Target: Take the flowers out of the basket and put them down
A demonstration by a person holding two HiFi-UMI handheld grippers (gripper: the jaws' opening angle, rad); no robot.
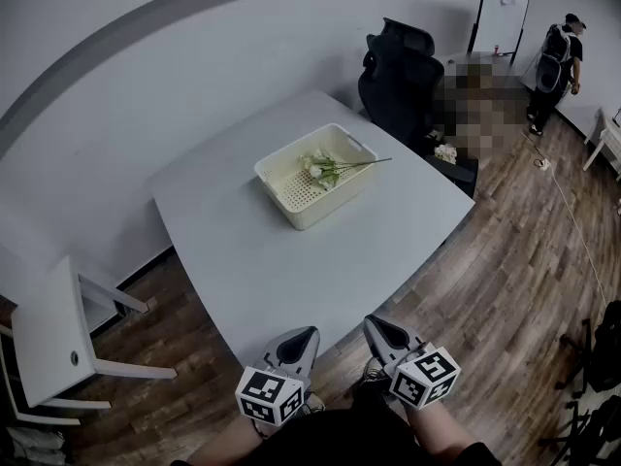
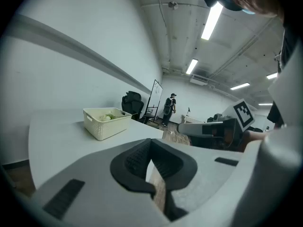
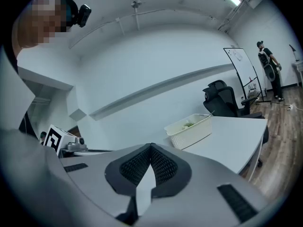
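Note:
A cream perforated basket (image 1: 312,194) stands in the middle of a pale grey table (image 1: 243,250). White flowers with green stems (image 1: 325,168) lie inside it, and one stem pokes over the right rim. My left gripper (image 1: 307,336) and right gripper (image 1: 374,325) hover side by side off the table's near edge, well short of the basket. Both are shut with nothing between the pads. The left gripper view shows its jaws (image 2: 150,143) closed, with the basket (image 2: 106,124) far off on the left. In the right gripper view the jaws (image 3: 151,148) are closed too, with the basket (image 3: 190,131) beyond.
A black office chair (image 1: 398,76) stands behind the table's far corner. A white chair (image 1: 49,338) is at the left on the wooden floor. A person (image 1: 555,66) stands far off at the right, near a whiteboard (image 1: 505,8).

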